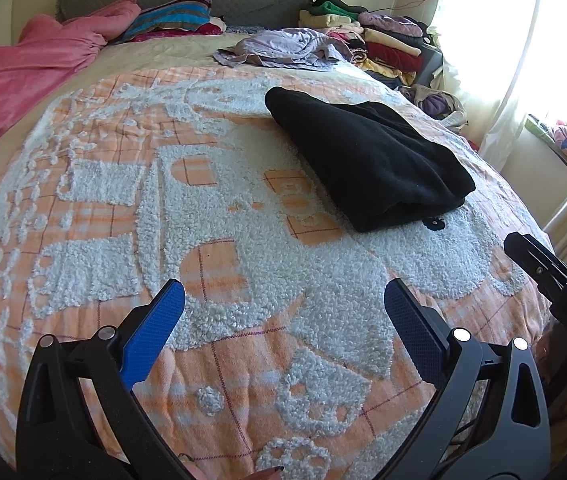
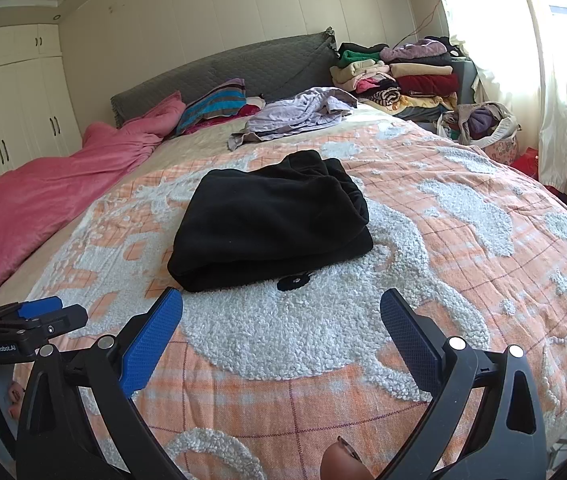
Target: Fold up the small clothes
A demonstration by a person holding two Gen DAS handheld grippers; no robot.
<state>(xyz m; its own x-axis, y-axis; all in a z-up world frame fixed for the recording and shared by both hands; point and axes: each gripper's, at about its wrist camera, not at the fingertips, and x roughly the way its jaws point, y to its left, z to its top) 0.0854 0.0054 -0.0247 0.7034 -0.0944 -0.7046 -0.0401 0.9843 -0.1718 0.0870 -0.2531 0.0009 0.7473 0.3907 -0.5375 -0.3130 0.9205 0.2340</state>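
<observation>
Both grippers hovered empty over the bedspread, black garment already folded ahead of them.

Right gripper (image 2: 281,312) had its blue pads spread wide, nothing between them; left gripper (image 1: 284,304) was equally wide and empty, both low over the orange-and-white tufted bedspread (image 1: 243,240). Folded black garment (image 2: 271,220) lay flat on the bedspread just beyond the right gripper, apart from both. Judged step: this fold looked finished, so the next move probably called for reaching to the far end of the bed for the crumpled lilac garment (image 2: 299,114) and dragging it onto bare bedspread to flatten. Stacked folded clothes (image 2: 403,76) sat by the headboard corner. Writing: "GenRobot.AI" on the left gripper's body in the right wrist view; "DAS" on the right gripper's body in the left wrist view.
</observation>
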